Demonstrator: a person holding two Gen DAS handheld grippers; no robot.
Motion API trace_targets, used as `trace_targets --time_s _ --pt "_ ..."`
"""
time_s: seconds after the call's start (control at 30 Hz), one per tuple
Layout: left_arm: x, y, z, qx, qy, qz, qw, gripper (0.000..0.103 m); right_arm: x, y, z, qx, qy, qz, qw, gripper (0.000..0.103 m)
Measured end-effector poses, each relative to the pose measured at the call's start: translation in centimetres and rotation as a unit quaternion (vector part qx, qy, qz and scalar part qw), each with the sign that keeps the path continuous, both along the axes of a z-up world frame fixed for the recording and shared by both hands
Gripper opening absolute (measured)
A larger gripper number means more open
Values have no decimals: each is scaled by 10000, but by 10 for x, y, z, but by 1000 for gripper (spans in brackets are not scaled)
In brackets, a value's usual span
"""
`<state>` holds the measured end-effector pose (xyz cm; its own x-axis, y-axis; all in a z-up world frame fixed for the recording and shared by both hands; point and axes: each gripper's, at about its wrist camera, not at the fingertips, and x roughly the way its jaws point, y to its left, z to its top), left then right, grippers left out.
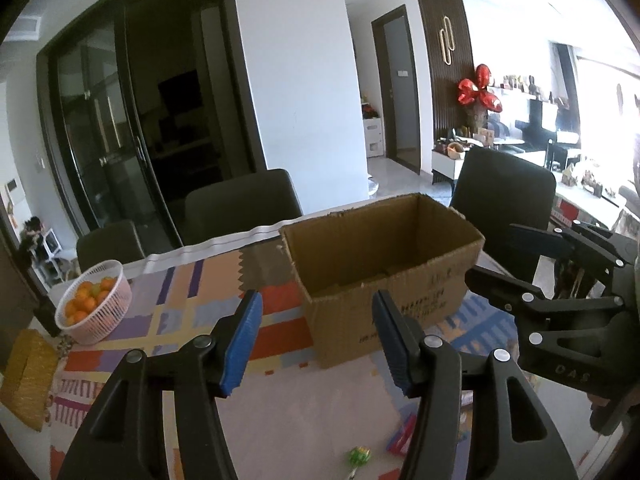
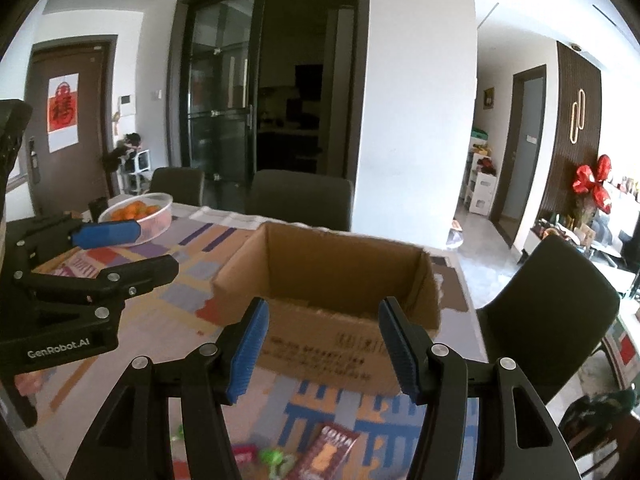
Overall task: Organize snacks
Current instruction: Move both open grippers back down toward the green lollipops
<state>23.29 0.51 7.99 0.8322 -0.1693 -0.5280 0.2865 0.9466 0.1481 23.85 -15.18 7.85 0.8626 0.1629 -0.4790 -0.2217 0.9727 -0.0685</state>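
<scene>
A brown cardboard box (image 1: 384,268) sits upright on the patterned tablecloth, top open, its rim torn and ragged, dark print on its near side. The inside looks mostly bare. Nearer the camera, snacks lie loose on the cloth: a green wrapped lollipop (image 1: 359,456), a pink packet (image 1: 404,436), and a dark red packet (image 2: 326,454) with pale lettering, lying flat.

white pillar (image 1: 296,80), dark chairs (image 1: 244,200), glass doors (image 1: 116,128)
</scene>
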Motion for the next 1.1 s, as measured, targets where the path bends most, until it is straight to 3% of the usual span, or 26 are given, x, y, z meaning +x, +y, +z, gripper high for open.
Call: trace_targets --time_s 0.37,1.1 --pt "-40 7 -31 250 209 -117 9994 58 -27 13 -33 -38 366 274 9989 58" --pt "-37 9 -137 443 1629 -154 9855 58 -21 14 -131 -273 1784 384 9828 54"
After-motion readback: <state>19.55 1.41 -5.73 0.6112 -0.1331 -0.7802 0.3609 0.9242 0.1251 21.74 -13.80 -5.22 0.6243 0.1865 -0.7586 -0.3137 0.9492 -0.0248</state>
